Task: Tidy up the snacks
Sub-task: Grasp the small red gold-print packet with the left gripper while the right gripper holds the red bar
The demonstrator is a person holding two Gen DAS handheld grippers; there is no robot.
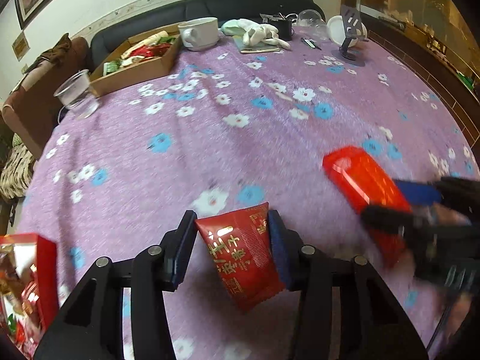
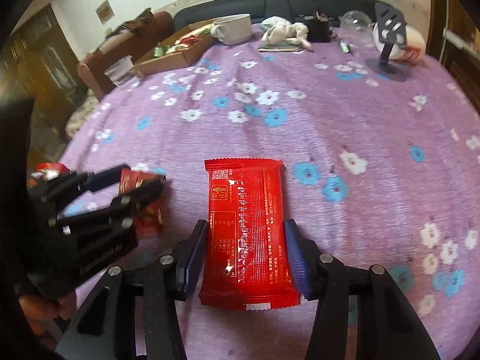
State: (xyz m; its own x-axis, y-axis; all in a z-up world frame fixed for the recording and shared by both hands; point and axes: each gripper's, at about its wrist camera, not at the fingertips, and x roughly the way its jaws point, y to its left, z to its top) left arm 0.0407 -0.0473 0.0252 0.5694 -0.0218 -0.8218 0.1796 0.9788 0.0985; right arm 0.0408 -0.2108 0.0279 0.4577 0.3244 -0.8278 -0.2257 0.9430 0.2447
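Observation:
A dark red snack packet [image 1: 240, 255] with gold characters sits between the blue pads of my left gripper [image 1: 232, 219], which is shut on it; both pads touch its sides. In the right wrist view the same left gripper [image 2: 141, 180] holds that packet [image 2: 148, 210] just above the purple flowered tablecloth [image 2: 330, 114]. A bright red, longer packet [image 2: 249, 225], back side up, lies between the pads of my right gripper [image 2: 246, 225], which press on its long edges. In the left wrist view, the right gripper [image 1: 384, 198] clamps this packet [image 1: 360, 177] at a tilt.
A cardboard tray [image 1: 135, 69] with several snacks stands at the far left, beside a white mug [image 1: 199, 33] and a clear plastic cup [image 1: 76, 93]. A red snack box [image 1: 30, 270] is at the near left. A cloth toy [image 1: 261, 34] and a phone stand [image 1: 349, 30] are at the back.

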